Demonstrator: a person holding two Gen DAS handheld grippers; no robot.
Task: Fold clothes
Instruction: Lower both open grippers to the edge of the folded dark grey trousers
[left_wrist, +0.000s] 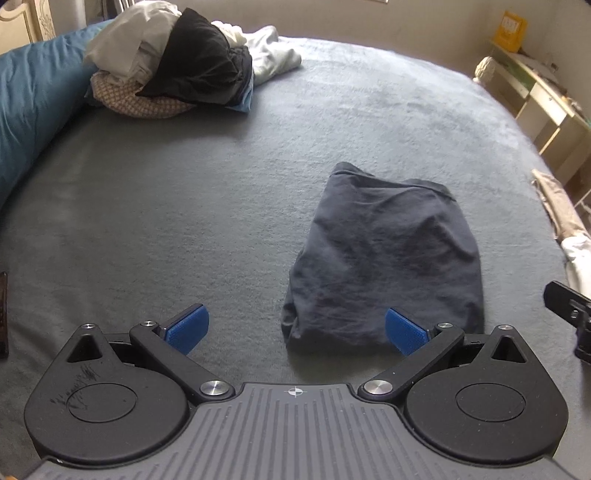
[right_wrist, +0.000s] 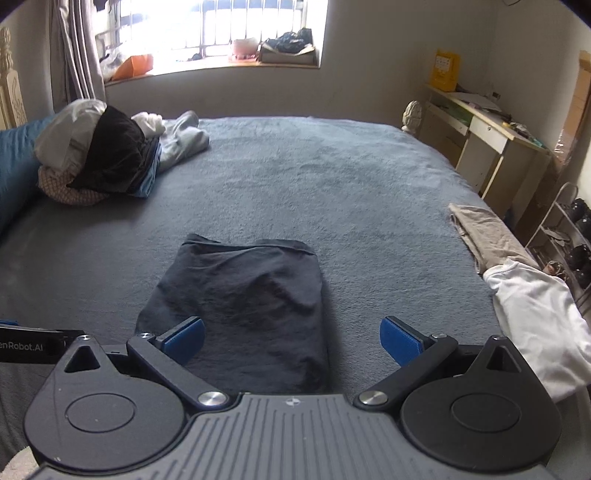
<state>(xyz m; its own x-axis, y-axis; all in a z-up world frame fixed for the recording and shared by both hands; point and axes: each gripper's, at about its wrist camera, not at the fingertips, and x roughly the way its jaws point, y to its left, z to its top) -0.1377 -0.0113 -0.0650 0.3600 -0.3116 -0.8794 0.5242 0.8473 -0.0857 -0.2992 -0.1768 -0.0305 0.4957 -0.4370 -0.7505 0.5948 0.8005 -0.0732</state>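
A dark grey folded garment (left_wrist: 384, 254) (right_wrist: 243, 306) lies flat on the grey bed (left_wrist: 221, 192) (right_wrist: 332, 184), near the front edge, forming a rough rectangle with a few wrinkles across its top.

The left gripper (left_wrist: 295, 330) hangs just in front of the garment with its blue pads spread wide apart, holding nothing. Its right pad sits over the garment's near edge; whether it touches the cloth cannot be told. The right gripper (right_wrist: 291, 339) is also spread wide and empty, with its left pad over the garment's near edge and its right pad over bare bed.

At the far left corner of the bed a pile of clothes (left_wrist: 173, 62) (right_wrist: 96, 155) is heaped up, black cloth on top of white, patterned and blue pieces, leaning against a teal pillow (left_wrist: 33, 103) (right_wrist: 14, 166). A pale garment (left_wrist: 271, 55) (right_wrist: 183, 138) sprawls beside the pile.

On the bed's right edge lie a beige cloth (right_wrist: 484, 232) (left_wrist: 557, 206) and a white garment (right_wrist: 539, 321), touching each other, well apart from the folded piece.

Beyond the bed stand a desk (right_wrist: 491, 133) (left_wrist: 539, 96) with a yellow box (right_wrist: 447, 70) (left_wrist: 511, 29), a shoe rack (right_wrist: 569, 240) and a bright window (right_wrist: 221, 33). The bed between the folded garment and the pile is open.
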